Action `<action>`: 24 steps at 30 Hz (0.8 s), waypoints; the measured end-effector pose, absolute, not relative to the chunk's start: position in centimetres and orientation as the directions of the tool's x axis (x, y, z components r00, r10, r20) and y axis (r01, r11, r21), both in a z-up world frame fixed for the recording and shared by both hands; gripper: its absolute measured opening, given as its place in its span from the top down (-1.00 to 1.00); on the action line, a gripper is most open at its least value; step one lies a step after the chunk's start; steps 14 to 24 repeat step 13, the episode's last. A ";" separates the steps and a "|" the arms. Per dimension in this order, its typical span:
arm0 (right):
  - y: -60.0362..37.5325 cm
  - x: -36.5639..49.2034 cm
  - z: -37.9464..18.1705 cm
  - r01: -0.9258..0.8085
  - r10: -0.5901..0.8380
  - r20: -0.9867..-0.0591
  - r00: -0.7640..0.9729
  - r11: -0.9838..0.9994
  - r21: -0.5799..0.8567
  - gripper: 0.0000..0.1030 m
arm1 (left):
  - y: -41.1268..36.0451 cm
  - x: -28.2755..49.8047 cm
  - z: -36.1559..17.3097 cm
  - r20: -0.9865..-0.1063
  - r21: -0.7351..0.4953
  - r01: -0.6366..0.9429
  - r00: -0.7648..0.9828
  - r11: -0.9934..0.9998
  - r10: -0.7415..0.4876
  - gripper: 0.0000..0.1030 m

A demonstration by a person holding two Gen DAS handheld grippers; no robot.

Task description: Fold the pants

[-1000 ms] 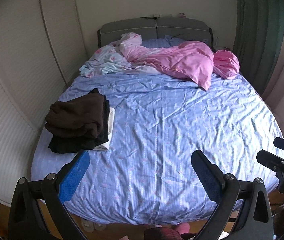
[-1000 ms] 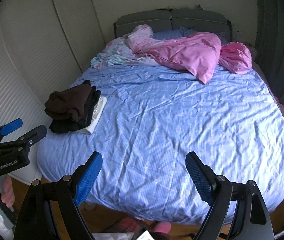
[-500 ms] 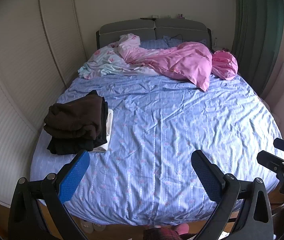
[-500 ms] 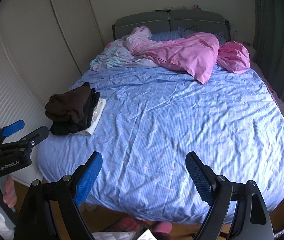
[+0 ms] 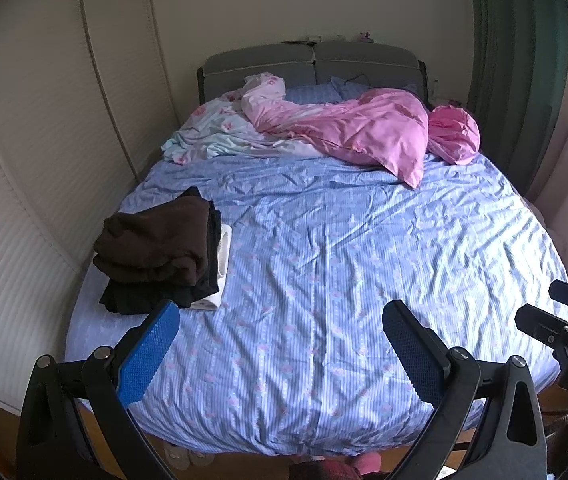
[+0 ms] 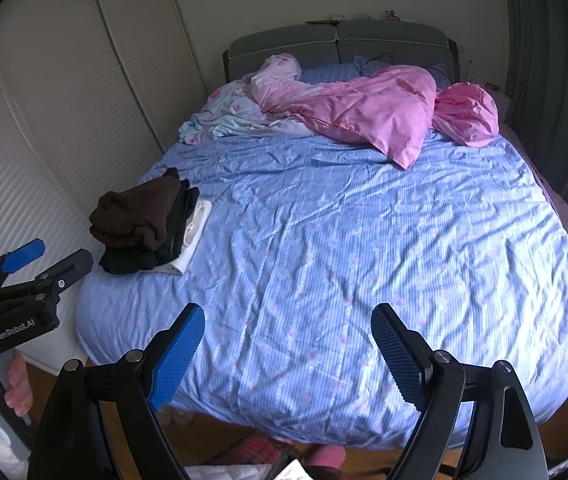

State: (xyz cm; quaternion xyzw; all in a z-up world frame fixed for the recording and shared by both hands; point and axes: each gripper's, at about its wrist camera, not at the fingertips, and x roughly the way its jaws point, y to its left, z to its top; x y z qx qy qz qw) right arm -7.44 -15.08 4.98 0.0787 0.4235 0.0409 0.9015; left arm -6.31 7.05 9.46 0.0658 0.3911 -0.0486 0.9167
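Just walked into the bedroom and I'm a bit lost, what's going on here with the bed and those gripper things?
A person stands at the foot of the bed holding a two-finger gripper in each hand. The left gripper and the right gripper are both open and hold nothing. A stack of folded clothes, brown on top, sits near the bed's left edge. A pink duvet lies crumpled by the headboard. No pants are laid out for folding.

Right gripper (image 6: 287, 350) fingers (image 6: 176, 360) spread above bed (image 6: 363, 260).
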 end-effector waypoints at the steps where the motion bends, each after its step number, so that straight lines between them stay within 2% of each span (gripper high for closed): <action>1: -15.1 -7.4 5.0 -0.005 0.139 -0.758 0.637 0.984 0.177 -0.68 | 7.1 -6.4 9.4 -0.722 0.083 0.142 0.691 0.986 -0.039 -1.00; 24: -14.5 -6.3 4.6 0.017 0.127 -0.772 0.623 0.984 0.176 -0.68 | 7.5 -4.9 8.4 -0.724 0.055 0.142 0.688 0.988 -0.058 -1.00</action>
